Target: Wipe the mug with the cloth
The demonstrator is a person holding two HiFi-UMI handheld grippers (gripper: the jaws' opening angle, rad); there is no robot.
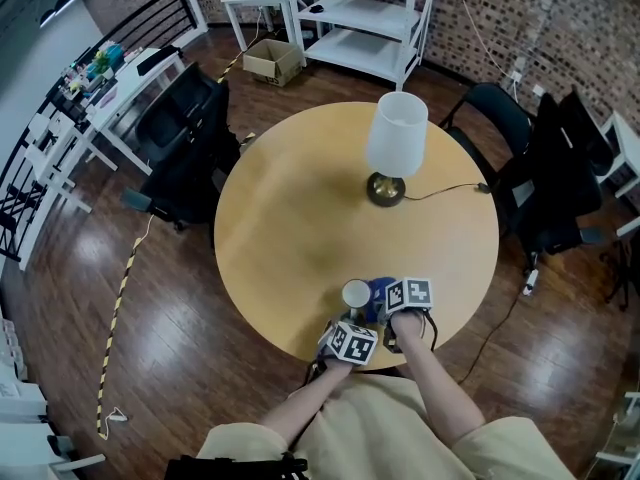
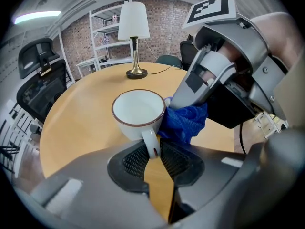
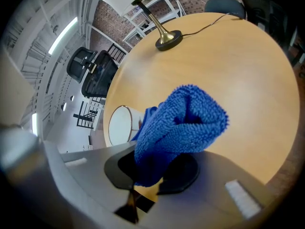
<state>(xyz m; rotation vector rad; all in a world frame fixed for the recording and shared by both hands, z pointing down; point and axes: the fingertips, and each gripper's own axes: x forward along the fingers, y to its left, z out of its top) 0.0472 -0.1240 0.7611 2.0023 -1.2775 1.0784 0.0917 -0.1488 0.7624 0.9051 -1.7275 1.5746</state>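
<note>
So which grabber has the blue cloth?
The right gripper: its jaws pinch the blue cloth. The left gripper grips the mug by its handle instead.

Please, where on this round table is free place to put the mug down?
The table is bare left of the lamp and between lamp and mug. Crowded: the near edge, where mug, cloth, left gripper and right gripper meet.

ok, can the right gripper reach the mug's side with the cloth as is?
Likely yes: the cloth in the right gripper lies against the mug; the left gripper holds its handle.
</note>
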